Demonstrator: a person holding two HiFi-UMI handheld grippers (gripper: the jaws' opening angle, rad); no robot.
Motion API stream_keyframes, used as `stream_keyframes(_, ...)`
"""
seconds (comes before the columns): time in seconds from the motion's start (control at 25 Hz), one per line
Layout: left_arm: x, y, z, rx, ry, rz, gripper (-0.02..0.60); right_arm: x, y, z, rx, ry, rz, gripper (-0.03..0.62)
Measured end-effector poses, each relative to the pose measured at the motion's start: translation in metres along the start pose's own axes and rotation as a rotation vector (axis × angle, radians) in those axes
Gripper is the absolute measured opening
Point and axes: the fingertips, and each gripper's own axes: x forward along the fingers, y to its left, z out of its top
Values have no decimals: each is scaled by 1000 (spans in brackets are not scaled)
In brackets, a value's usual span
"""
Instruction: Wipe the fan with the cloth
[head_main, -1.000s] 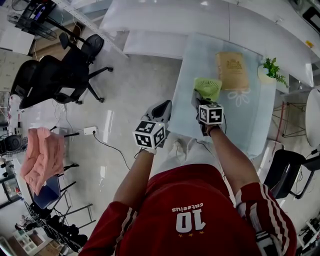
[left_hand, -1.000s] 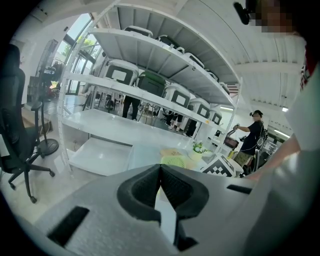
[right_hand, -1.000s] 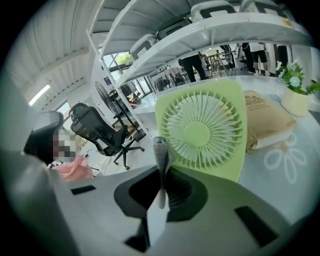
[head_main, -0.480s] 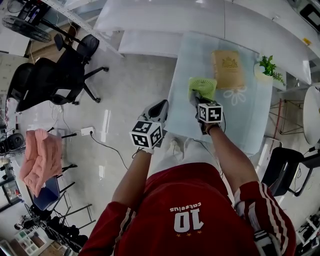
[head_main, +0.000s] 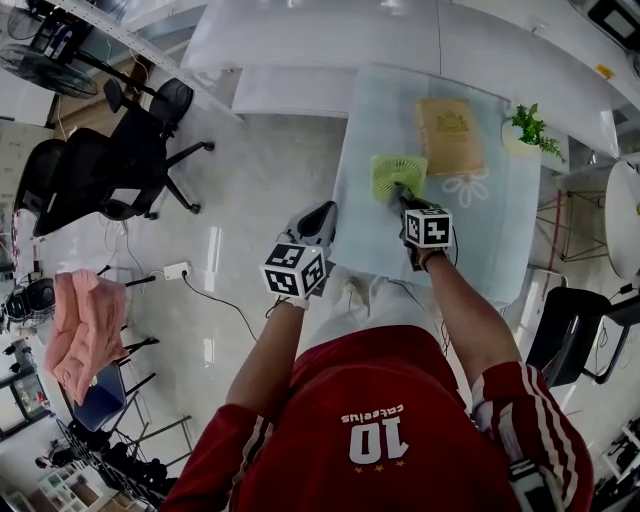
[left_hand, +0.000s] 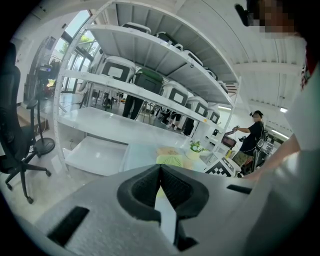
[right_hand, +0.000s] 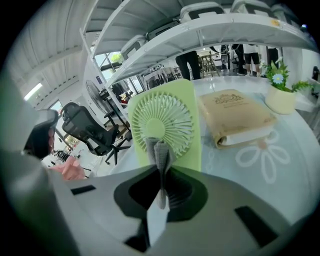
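A small green fan (head_main: 399, 177) stands on the pale glass table (head_main: 500, 250), its grille facing me. My right gripper (head_main: 405, 200) sits right against its near side, shut on a folded grey cloth (right_hand: 160, 152). In the right gripper view the cloth stands up before the lower middle of the fan (right_hand: 162, 122) grille. My left gripper (head_main: 318, 222) hangs over the floor left of the table, shut with nothing between its jaws. In the left gripper view the fan (left_hand: 171, 160) shows just above the left gripper (left_hand: 160, 175).
A tan book (head_main: 447, 137) lies behind the fan, and a small potted plant (head_main: 527, 131) stands at the table's far right. Black office chairs (head_main: 110, 170) are on the floor to the left. A pink cloth (head_main: 80, 330) hangs on a rack. White shelving (head_main: 330, 50) runs behind the table.
The right gripper with the cloth has shifted slightly against the fan's near side. The left gripper has stayed where it was.
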Motion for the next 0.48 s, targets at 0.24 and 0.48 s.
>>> stream_keyframes(0.24, 9, -6, -2, 3, 12, -19, -2, -8, -15, -1, 22, -10, -25, 18)
stream_keyframes(0.48, 23, -19, -2, 13, 27, -53, -2, -18, -33, -1, 52, -20, -50, 18)
